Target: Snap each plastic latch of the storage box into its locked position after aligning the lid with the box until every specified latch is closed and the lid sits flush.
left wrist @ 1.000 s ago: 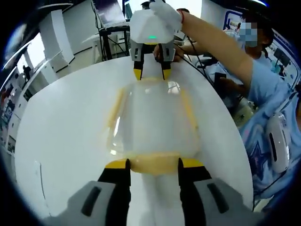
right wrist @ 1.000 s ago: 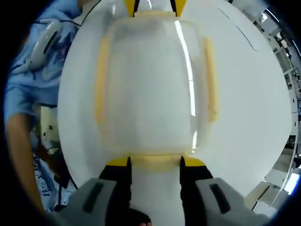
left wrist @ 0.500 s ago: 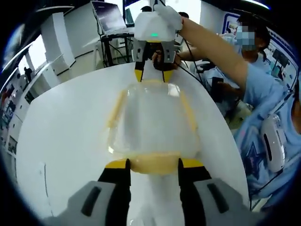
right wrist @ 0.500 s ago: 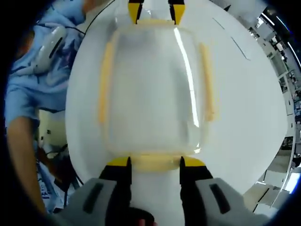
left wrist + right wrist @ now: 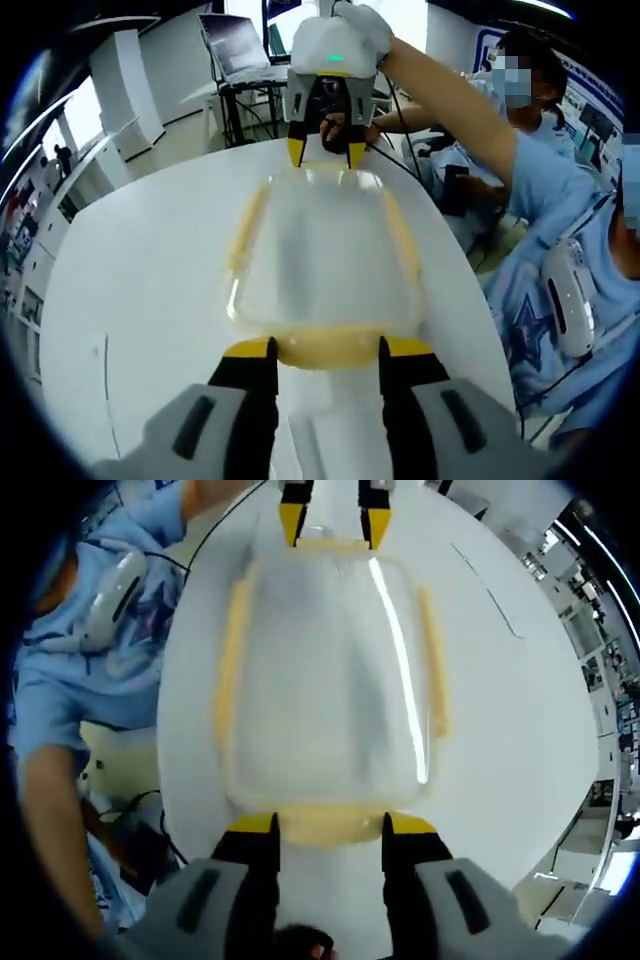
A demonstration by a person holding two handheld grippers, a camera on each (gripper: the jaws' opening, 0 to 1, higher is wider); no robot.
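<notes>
A clear storage box (image 5: 320, 250) with its lid on lies on a white round table (image 5: 140, 260). Yellow latches run along its long sides (image 5: 245, 225) (image 5: 403, 240). My left gripper (image 5: 327, 350) stands open at the near short end, its yellow-tipped jaws on either side of that end's yellow latch (image 5: 328, 352). At the far end the right gripper (image 5: 325, 152) does the same. In the right gripper view the box (image 5: 325, 680) stretches away from my open right gripper (image 5: 330, 825), which straddles a yellow end latch (image 5: 330, 827); the left gripper (image 5: 327, 520) is at the far end.
A person in a blue shirt (image 5: 560, 200) stands close at the table's right edge, one arm holding the right gripper. A laptop on a stand (image 5: 235, 45) is behind the table. In the right gripper view the blue shirt (image 5: 90, 640) is at the left, bare table (image 5: 530, 710) at the right.
Both views have shifted a little and the box looks slightly smaller and farther. Both grippers stay at the box's two short ends, jaws unchanged.
</notes>
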